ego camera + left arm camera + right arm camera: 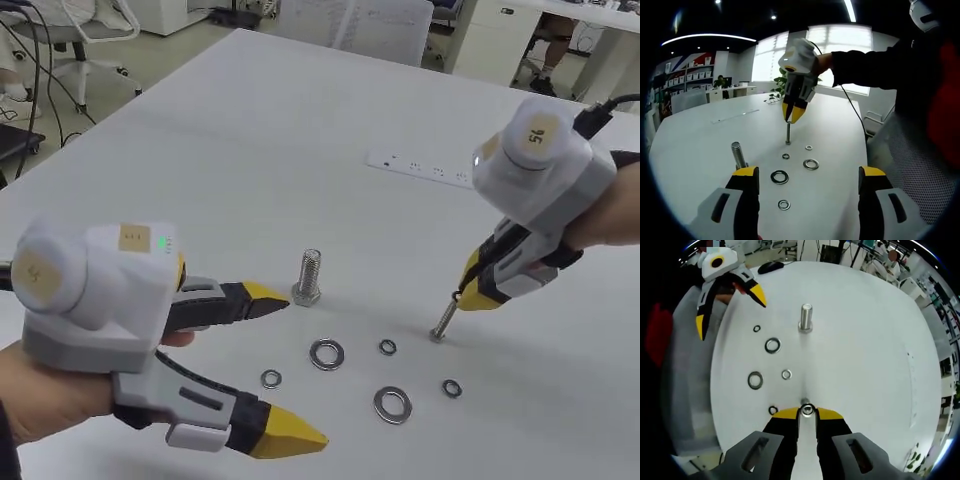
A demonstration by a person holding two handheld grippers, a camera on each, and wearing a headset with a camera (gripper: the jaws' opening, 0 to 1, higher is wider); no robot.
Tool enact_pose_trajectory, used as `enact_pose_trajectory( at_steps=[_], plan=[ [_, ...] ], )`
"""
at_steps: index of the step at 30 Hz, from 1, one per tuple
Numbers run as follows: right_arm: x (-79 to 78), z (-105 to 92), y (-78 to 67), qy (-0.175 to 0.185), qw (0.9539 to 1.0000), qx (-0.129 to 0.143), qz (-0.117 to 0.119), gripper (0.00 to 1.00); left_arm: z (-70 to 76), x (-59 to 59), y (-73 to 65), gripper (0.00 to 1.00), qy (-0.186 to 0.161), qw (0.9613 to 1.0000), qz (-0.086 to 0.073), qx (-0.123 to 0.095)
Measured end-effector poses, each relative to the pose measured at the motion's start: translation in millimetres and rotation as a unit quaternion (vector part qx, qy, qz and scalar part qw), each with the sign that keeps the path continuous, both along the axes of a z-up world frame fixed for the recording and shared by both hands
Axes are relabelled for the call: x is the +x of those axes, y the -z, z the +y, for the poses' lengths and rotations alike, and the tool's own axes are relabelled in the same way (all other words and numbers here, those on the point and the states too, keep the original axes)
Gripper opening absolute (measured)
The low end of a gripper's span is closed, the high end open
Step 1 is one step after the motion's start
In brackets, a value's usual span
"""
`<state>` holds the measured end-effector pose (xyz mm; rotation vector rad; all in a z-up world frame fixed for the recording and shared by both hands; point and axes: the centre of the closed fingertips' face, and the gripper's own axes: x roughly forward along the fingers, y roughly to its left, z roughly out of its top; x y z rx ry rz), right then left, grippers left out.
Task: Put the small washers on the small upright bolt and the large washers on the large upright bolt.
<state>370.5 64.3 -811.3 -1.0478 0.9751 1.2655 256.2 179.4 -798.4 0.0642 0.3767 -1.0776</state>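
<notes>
Gaping wide and carrying nothing, the left gripper [283, 365] is hanging nearest the person. Just beyond it, two large washers [327, 353] and three small washers [271, 378] are lying loose on the table [200, 180], so most of the sorting is waiting to be done. Behind them the large bolt [310, 277] is standing bare. Off to the right, the right gripper [470, 297] is pinching what looks like a small washer [807, 410] in narrow jaws, poising it at the tip of the small bolt [443, 320], not yet dropped on.
</notes>
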Motion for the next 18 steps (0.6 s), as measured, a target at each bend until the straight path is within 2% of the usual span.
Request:
enact_pose_trajectory(
  at_steps=[18],
  plan=[
    [0.4, 1.3, 8.9, -0.004, 0.9999, -0.012, 0.007, 0.13, 1.0, 0.2, -1.4, 0.8, -0.001, 1.0, -0.001, -0.002]
  ],
)
